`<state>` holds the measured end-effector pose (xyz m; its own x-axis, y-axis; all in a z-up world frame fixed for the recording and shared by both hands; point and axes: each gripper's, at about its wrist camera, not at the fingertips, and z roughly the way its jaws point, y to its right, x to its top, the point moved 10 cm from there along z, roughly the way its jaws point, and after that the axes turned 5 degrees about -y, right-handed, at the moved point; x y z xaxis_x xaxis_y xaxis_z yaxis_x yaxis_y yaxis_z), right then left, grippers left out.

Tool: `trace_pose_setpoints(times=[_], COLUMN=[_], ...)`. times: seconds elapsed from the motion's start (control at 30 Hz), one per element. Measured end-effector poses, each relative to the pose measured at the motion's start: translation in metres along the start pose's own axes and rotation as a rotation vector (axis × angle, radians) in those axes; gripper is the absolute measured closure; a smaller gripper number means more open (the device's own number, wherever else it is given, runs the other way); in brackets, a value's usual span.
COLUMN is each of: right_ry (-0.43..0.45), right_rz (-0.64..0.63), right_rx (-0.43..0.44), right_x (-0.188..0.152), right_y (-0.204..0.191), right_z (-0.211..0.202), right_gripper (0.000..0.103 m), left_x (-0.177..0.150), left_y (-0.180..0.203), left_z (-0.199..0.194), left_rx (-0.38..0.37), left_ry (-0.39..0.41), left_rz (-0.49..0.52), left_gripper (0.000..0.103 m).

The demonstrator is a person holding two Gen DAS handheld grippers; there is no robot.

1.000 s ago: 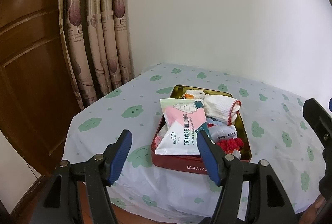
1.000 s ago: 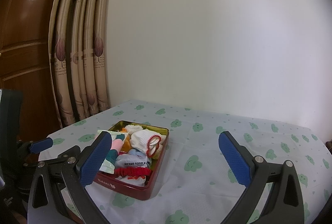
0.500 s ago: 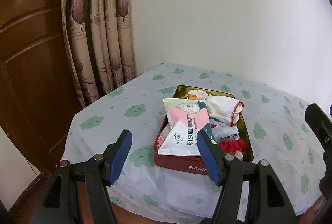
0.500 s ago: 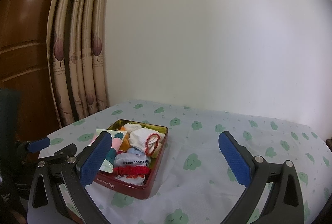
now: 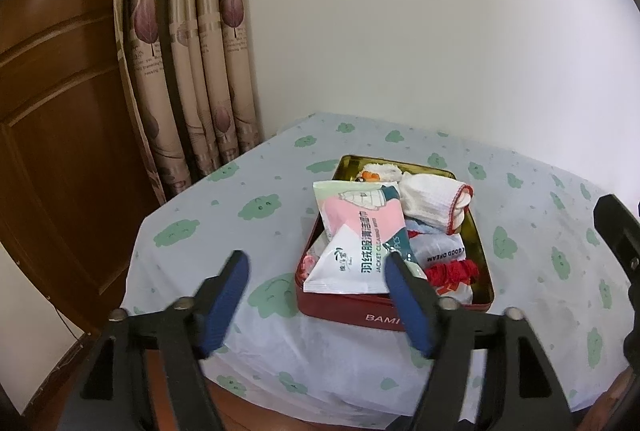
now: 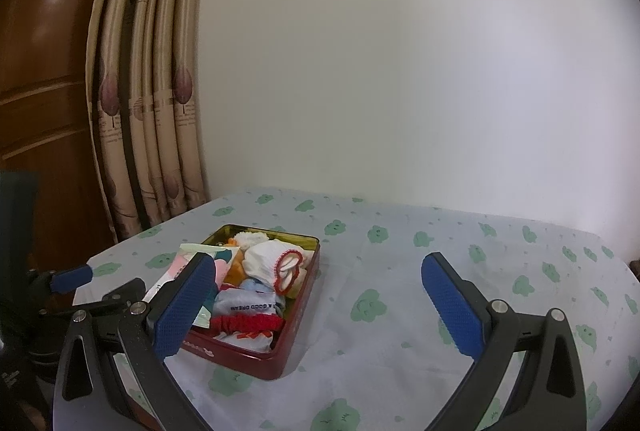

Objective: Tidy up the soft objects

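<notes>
Both grippers are hanging short of the red tin (image 5: 362,317) on the counter (image 5: 224,207), likely lining up; the left gripper (image 5: 316,297), jaws just widened, and the right gripper (image 6: 320,305), jaws spread, are grasping nothing.

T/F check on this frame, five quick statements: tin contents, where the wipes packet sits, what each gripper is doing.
1. The red tin sits on the cloud-print tablecloth. True.
2. The wipes packet lies on the cloth beside the tin. False: it lies on top of the tin's contents.
3. The left gripper grips the packet. False: it is open, jaws just widened, holding nothing.
4. The right gripper is open and empty. True.
5. The red scrunchie lies in the tin's near end. True.
</notes>
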<state>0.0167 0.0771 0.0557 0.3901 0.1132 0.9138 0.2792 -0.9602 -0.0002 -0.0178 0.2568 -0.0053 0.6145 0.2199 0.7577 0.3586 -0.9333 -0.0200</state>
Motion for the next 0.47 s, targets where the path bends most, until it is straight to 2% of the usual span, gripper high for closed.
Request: trace_pose_setpoints(times=[0.1,0.17,0.3,0.37,0.47], right_ry=[-0.008,-0.013,-0.021,-0.029,-0.087], right_rz=[0.002,0.003,-0.006,0.004,0.029], right_rx=[-0.003,-0.005,-0.029,-0.053,-0.083], right_x=[-0.003,-0.006,-0.012,-0.015,-0.024], right_y=[0.004,0.008,0.026,0.045,0.083], right_z=[0.001,0.002,0.000,0.001,0.012], right_gripper=[0.001,0.001,0.001,0.001,0.001], left_x=[-0.002,-0.004,-0.004,-0.005,-0.010], left_y=[0.002,0.006,0.011,0.015,0.019], left_z=[0.002,0.001,-0.004,-0.008,-0.016], left_rx=[-0.023,-0.081,-0.055,-0.052,-0.041], left_ry=[0.001,-0.004,-0.001,-0.001,-0.017], left_rz=[-0.003,-0.018,-0.016,-0.013,-0.036], left_gripper=[0.025,0.025,0.025,0.024,0.023])
